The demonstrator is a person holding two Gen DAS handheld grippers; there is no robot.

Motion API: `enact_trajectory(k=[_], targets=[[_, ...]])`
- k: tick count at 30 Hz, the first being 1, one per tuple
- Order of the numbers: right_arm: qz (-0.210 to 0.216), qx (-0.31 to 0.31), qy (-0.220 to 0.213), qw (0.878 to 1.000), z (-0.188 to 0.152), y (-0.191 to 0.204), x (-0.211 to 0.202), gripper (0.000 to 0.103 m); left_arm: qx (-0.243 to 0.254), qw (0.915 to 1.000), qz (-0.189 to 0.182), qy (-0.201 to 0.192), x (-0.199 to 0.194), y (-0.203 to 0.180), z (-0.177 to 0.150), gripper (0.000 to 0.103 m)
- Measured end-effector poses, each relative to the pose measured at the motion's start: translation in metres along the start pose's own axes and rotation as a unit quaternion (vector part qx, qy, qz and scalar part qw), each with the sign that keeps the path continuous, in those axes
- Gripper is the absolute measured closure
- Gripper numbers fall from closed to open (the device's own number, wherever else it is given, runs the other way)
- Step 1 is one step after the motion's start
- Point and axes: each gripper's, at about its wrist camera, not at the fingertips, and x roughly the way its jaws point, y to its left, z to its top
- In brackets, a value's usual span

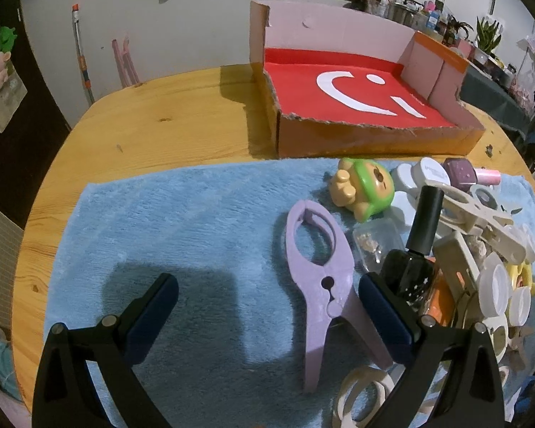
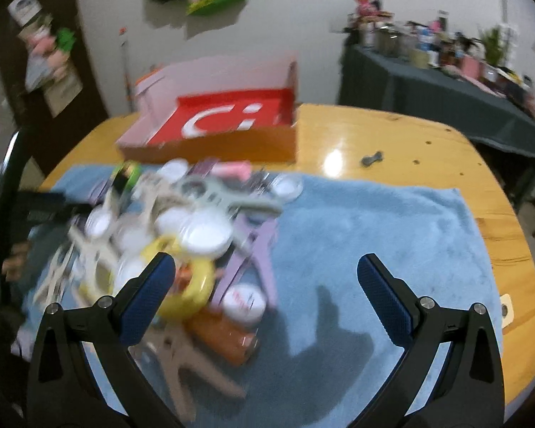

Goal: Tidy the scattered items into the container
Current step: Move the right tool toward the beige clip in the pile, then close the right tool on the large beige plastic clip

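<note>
Nothing was boxed: cardboard box at twelve o'clock sat empty; both tongs, left and right, gaped over the purple clamp and pile.

Both wrist views low over blue towel, facing cardboard box, sharing the clutter pile.

lilac clip, blue towel, red-floored box.

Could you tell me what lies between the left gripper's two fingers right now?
In the left wrist view, the open left gripper straddles a purple clip lying flat on the blue towel; otherwise only towel shows there.
</note>
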Motion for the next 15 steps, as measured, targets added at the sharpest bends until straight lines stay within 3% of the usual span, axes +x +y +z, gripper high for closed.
enact_trajectory(k=[13, 15], targets=[[0.059, -0.091, 0.041, 0.993, -0.031, 0.041, -0.012, 0.000, 0.000, 1.0000, -0.001, 0.006, 0.003, -0.002, -0.001, 0.000], [0.068, -0.101, 0.044, 0.992, -0.033, 0.048, -0.011, 0.007, 0.000, 1.0000, -0.001, 0.005, 0.002, -0.002, -0.001, 0.000]])
